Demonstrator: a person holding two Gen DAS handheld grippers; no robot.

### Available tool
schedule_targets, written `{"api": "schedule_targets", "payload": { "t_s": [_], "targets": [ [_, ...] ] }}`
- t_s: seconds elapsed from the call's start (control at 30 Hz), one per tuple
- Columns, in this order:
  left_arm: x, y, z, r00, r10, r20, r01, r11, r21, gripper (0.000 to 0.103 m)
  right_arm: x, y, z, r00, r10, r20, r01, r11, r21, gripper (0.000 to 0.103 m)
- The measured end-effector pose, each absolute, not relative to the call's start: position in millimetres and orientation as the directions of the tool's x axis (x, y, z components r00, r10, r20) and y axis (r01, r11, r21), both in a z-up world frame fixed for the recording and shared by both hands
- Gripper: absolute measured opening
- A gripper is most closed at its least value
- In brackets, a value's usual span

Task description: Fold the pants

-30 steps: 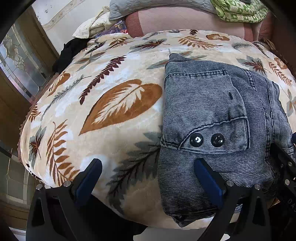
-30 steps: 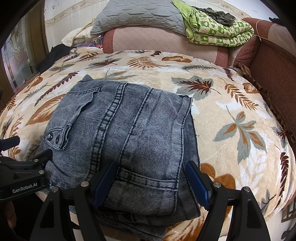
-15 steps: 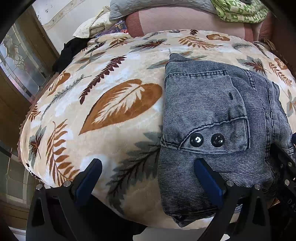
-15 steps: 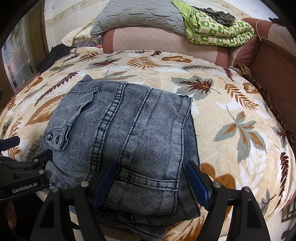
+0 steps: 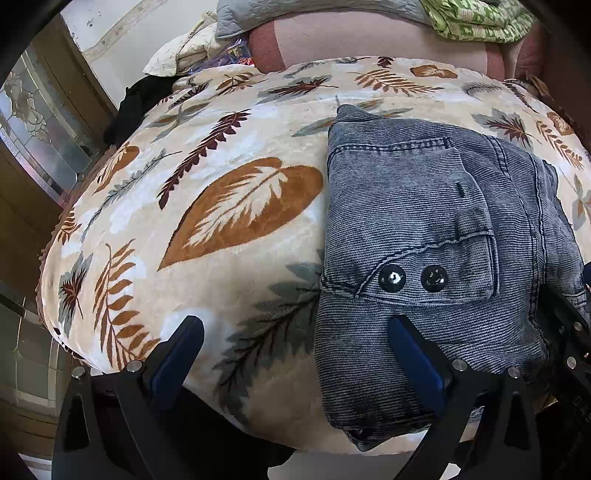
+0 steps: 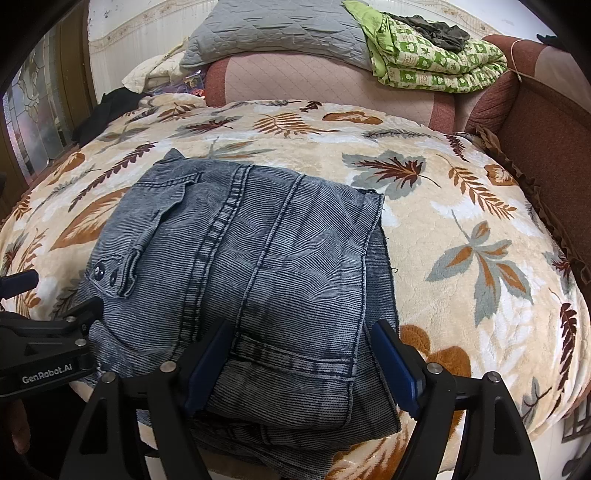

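Both tongs, left point(image 6: 51, 314) marked "GenRobot.AI" and right point(image 6: 303, 365), gape above folded pants point(image 6: 240, 266).

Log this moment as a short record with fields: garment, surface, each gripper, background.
garment: grey-blue pants, folded into a compact stack, flap pocket with two dark snaps on top
surface: leaf-print blanket on a bed
left gripper: open, over the stack's left edge
right gripper: open, astride the stack's near edge
background: grey pillow, green patterned quilt
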State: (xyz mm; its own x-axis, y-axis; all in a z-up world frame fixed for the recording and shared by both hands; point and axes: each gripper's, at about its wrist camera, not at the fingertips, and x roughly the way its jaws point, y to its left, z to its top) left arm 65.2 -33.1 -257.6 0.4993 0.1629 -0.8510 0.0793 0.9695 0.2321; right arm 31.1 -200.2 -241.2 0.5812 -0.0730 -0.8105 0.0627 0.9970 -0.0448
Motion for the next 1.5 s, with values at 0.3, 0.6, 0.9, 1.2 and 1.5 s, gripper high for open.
{"api": "schedule_targets", "payload": {
  "t_s": [0.3, 0.6, 0.9, 1.2, 1.5],
  "targets": [
    [64, -33, -257, 0.498, 0.163, -0.852, 0.079, 0.97, 0.232, 0.1, 31, -200, -241, 0.582, -0.073, -0.81, 0.062, 0.997, -0.045, 0.081],
    [67, -26, -222, 0.578, 0.181, -0.796, 0.107, 0.95, 0.294, 0.1, 9, -226, -201, 0.734, 0.002, -0.679, 0.078, 0.993, 0.087, 0.081],
    [69, 15, -230, 0.484, 0.151, -0.862, 0.085, 0.972, 0.218, 0.1, 8, -279, -231, 0.621, 0.211, -0.755, 0.141, 0.918, 0.372, 0.081],
    [74, 9, -235, 0.425, -0.014, -0.905, 0.181, 0.981, 0.069, 0.1, 16, -317, -255, 0.586, 0.392, -0.709, 0.19, 0.784, 0.591, 0.081],
    [107, -13, -251, 0.348, -0.151, -0.925, 0.335, 0.942, -0.028, 0.1, 70, -314, -283, 0.458, 0.589, -0.665, 0.175, 0.674, 0.718, 0.083]
  ]
}}
